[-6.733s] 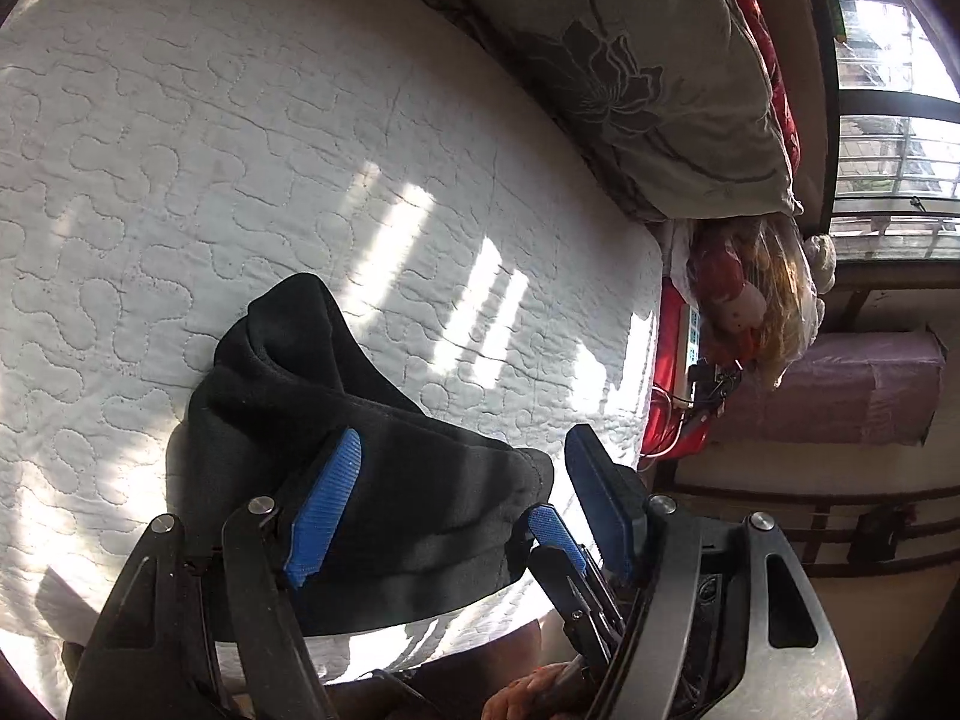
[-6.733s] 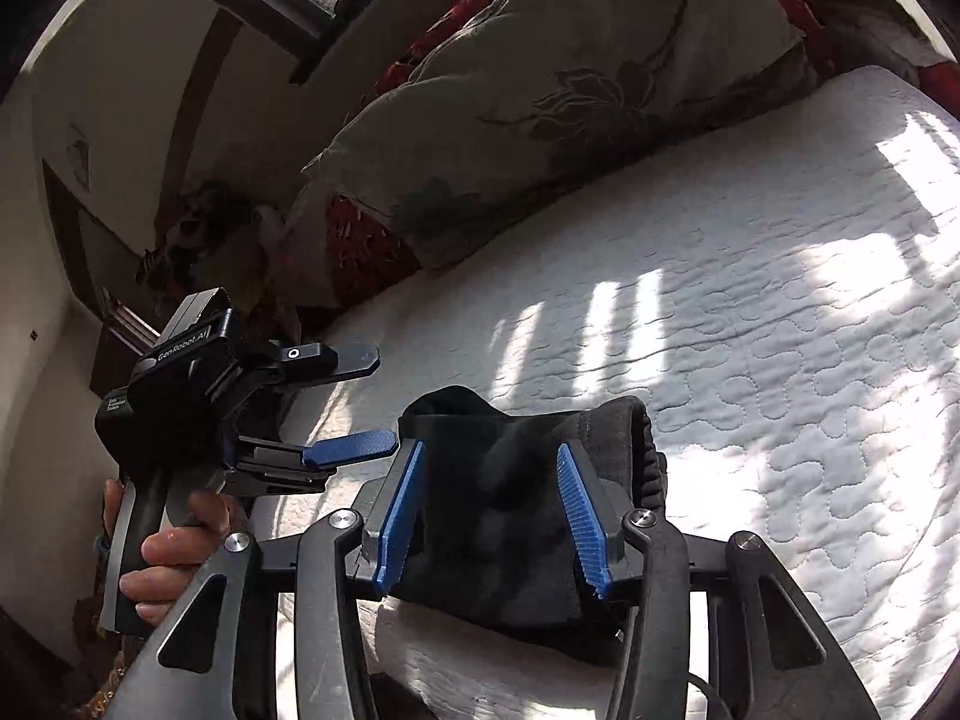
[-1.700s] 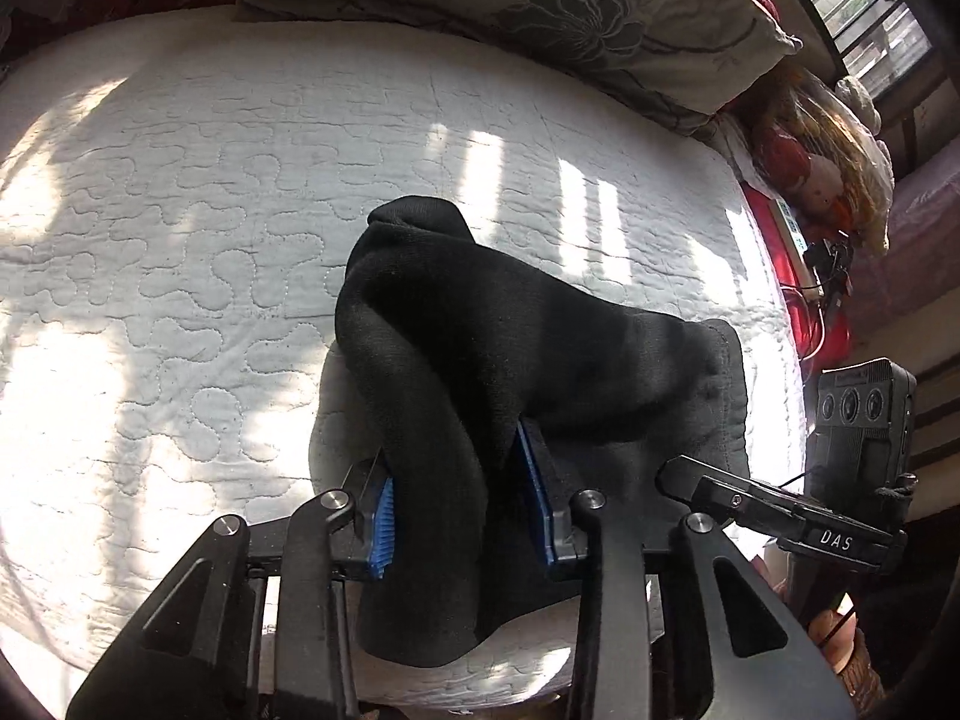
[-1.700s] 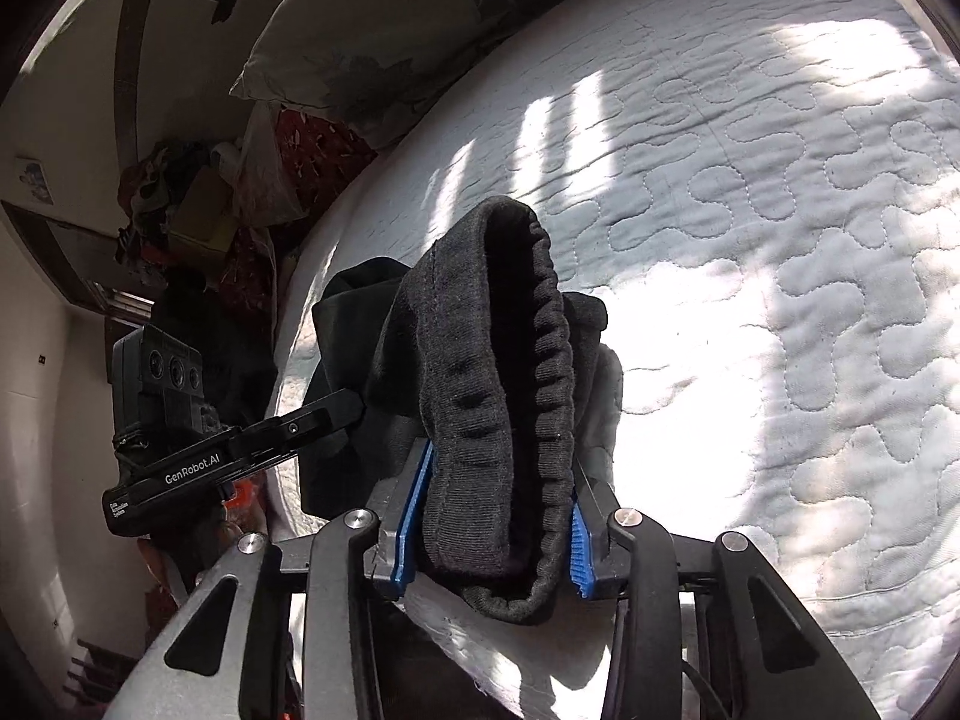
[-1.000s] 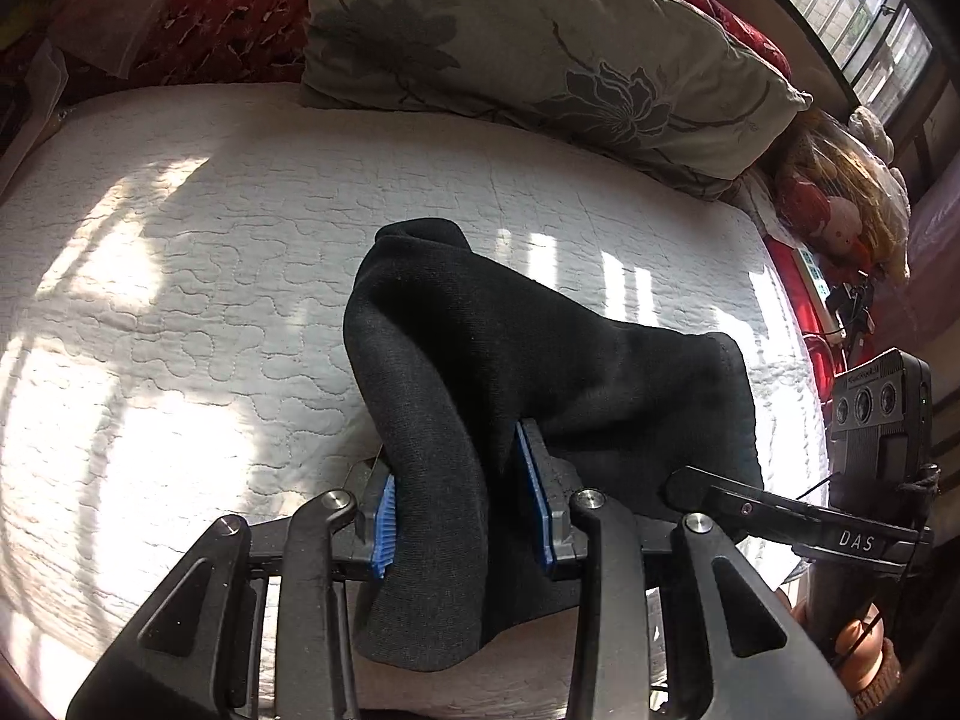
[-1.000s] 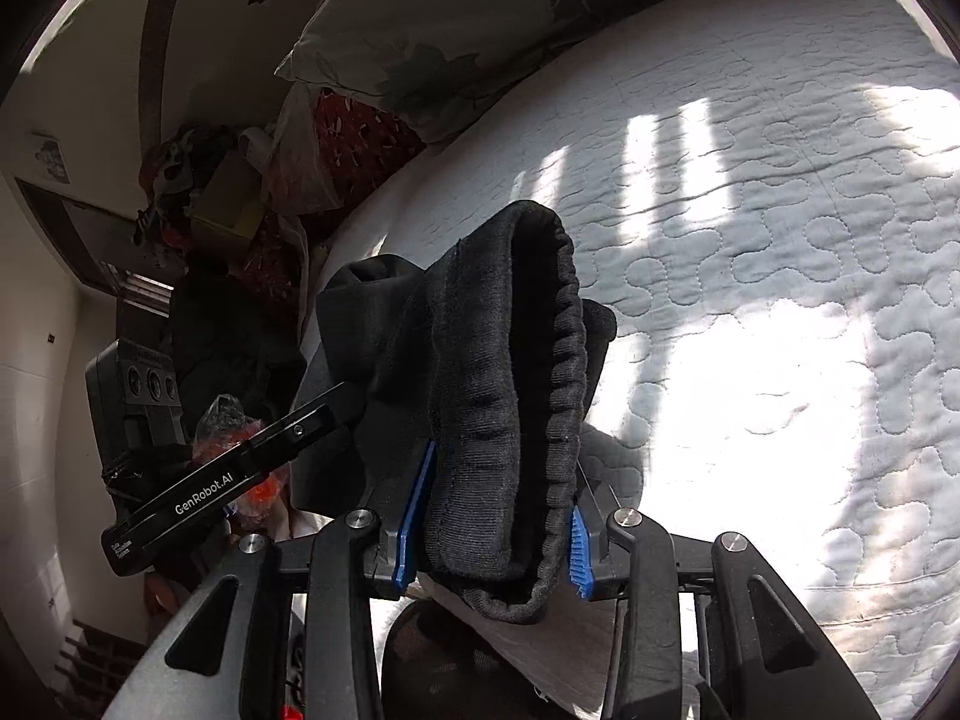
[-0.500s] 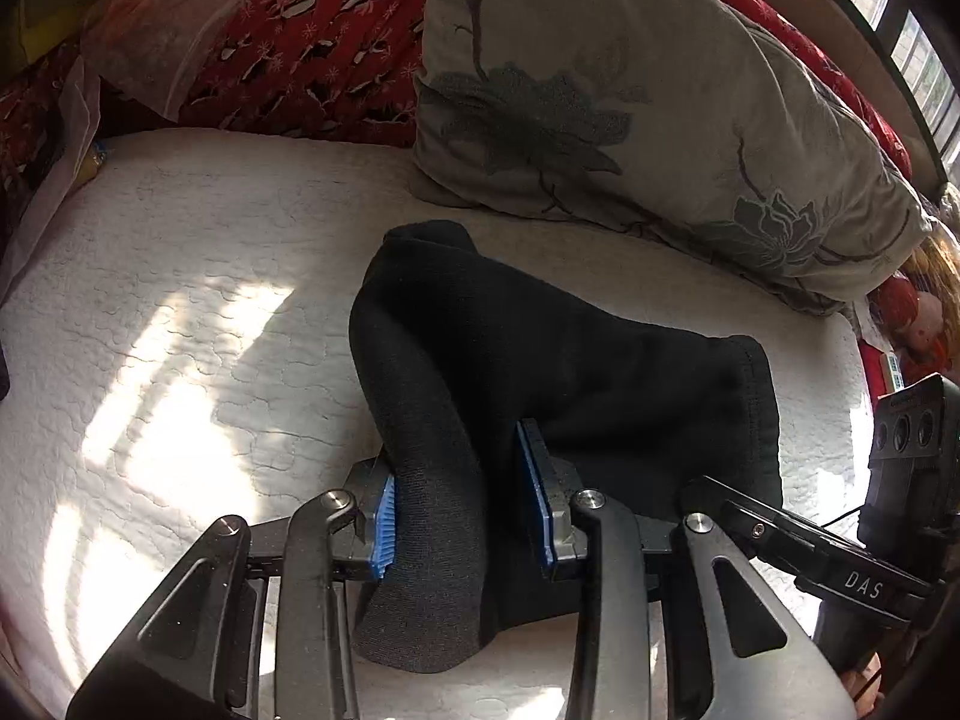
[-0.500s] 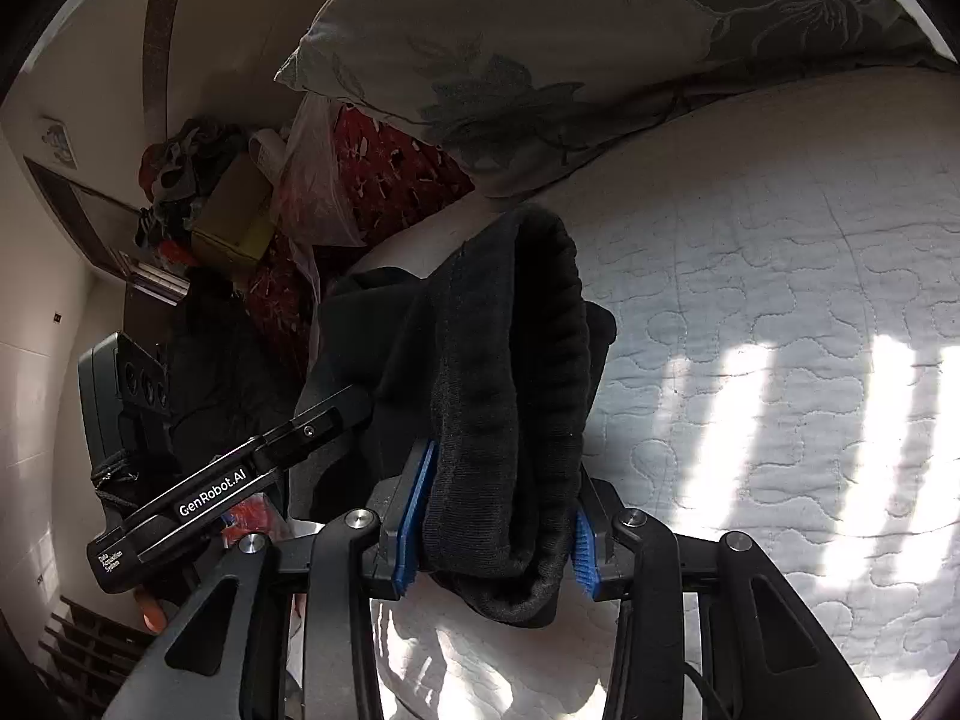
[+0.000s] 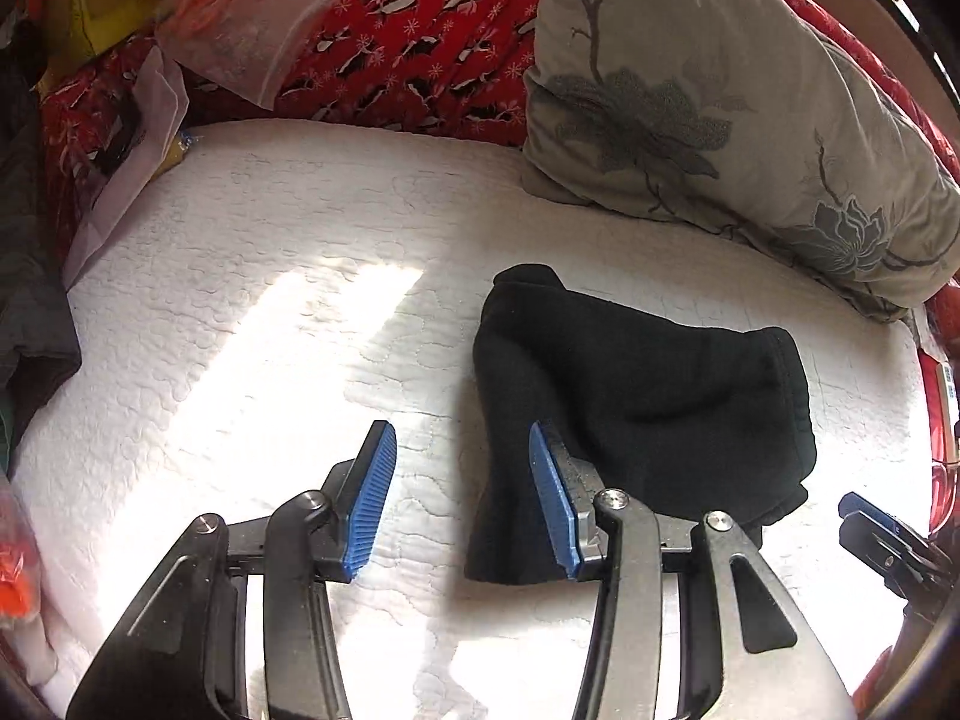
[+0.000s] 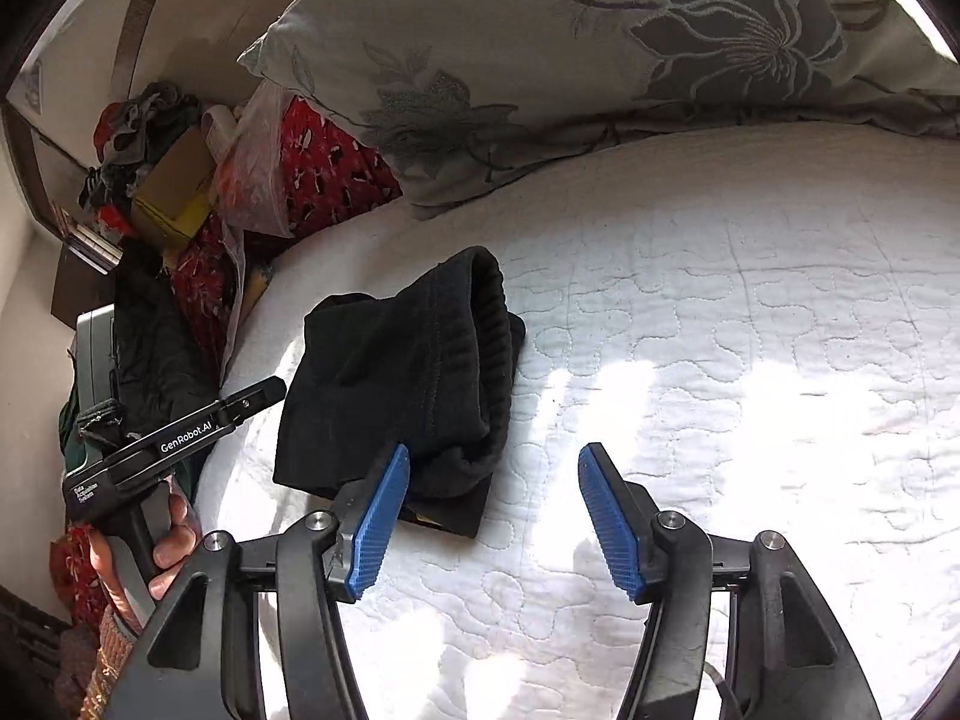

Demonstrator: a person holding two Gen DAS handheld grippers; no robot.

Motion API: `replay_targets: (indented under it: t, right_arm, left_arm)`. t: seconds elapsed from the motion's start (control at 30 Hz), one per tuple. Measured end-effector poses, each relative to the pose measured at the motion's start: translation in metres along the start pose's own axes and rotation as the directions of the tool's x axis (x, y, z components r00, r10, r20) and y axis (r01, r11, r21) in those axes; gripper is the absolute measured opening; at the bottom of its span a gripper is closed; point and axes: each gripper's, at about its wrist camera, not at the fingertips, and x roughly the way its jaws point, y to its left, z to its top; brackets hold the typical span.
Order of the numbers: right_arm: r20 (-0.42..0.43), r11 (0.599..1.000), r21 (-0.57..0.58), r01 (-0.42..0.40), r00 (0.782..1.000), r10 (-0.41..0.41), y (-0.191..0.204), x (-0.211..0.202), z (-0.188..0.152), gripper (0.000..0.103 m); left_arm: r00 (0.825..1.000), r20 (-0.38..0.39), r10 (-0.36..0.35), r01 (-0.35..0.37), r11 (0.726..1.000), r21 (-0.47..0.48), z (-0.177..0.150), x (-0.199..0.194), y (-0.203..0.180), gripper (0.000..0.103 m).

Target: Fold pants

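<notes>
The black pants lie folded into a small bundle on the white quilted bed, near the pillow. My left gripper is open and empty; its right pad sits against the bundle's left edge. In the right wrist view the bundle shows its ribbed waistband on the right side. My right gripper is open and empty, its left pad at the bundle's near corner. The left gripper's body shows to the bundle's left, held by a hand.
A grey floral pillow lies along the far side of the bed, also in the right wrist view. Red patterned cloth and plastic bags pile at the far left. Dark clothes hang off the left edge.
Both grippers carried the bundle toward the pillow, set it on the bed and opened. The pants now lie free; half a second ago both were shut on them.
</notes>
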Motion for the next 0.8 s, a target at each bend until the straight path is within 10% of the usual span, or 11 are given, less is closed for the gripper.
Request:
replay_targets:
  t: [0.17,0.8]
  right_arm:
    - [-0.004,0.995,-0.016,0.097,0.995,-0.097,0.032,-0.033,-0.038,0.094]
    - [0.197,0.893,-0.126,0.432,0.893,-0.404,0.073,-0.129,-0.14,0.103]
  left_arm:
    - [1.0,0.012,0.005,-0.006,1.0,0.007,-0.045,-0.03,0.0,0.048]
    - [0.983,0.074,0.168,-0.169,0.986,0.005,-0.18,-0.096,-0.028,0.062]
